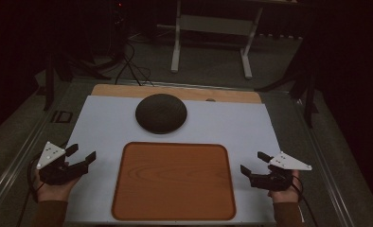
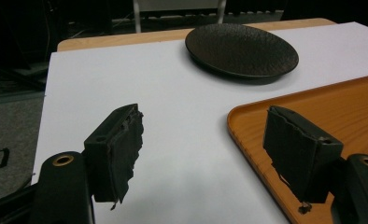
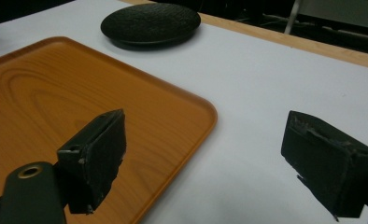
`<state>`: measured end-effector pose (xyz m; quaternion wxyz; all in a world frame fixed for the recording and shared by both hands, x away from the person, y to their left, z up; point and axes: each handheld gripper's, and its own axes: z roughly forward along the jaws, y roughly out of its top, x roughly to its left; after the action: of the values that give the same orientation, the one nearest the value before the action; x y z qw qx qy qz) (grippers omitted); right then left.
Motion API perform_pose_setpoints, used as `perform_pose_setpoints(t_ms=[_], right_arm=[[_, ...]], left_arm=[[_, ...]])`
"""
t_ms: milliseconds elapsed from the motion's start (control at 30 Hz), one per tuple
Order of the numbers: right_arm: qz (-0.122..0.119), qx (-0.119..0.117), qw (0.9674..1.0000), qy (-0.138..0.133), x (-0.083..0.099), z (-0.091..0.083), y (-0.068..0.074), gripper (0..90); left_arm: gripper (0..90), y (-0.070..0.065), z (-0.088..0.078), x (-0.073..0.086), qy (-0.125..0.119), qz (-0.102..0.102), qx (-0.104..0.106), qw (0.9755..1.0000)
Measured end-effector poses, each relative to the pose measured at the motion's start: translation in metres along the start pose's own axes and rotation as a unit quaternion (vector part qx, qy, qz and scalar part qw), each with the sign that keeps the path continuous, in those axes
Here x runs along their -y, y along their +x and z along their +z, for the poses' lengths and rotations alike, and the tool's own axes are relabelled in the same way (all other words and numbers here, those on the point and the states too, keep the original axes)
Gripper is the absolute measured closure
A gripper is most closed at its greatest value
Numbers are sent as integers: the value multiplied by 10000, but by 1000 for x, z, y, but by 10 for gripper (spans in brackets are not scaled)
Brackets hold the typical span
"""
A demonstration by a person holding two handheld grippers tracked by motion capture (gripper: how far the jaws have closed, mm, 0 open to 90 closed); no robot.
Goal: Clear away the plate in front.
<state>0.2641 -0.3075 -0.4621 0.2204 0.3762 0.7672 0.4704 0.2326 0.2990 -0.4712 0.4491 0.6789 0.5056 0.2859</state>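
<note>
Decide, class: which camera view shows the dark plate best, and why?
The left gripper view: the plate sits close, showing its rough texture and rim. The high view shows its whole round outline beyond the tray. The right gripper view shows it farther off, flattened.

On the bench (image 1: pixel 104 124) there is one black plate (image 1: pixel 161 112) and one orange tray (image 1: pixel 173 181). Two hand-held grippers are present: left hand-held gripper (image 1: pixel 83 155), right hand-held gripper (image 1: pixel 254 163).

Dim lab: white-covered table (image 1: pixel 109 123), floor cables (image 1: pixel 132 66), metal stand (image 1: pixel 213 33).
</note>
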Motion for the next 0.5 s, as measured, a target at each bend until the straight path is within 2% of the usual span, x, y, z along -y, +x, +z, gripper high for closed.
perform_pose_setpoints(t_ms=[167,267,333,500], right_arm=[[42,31,10000,-45,1,-2,-3,138],[83,39,9999,-40,1,-1,-4,138],[57,37,10000,-10,2,0,-3,139],[40,49,10000,-6,2,0,-2,139]], left_arm=[[286,-1,2,-1,1,16,22,10000],[285,0,3,-1,13,-37,33,10000],[285,2,2,-2,-58,-162,75,9998],[281,0,4,-5,-62,-210,94,9997]])
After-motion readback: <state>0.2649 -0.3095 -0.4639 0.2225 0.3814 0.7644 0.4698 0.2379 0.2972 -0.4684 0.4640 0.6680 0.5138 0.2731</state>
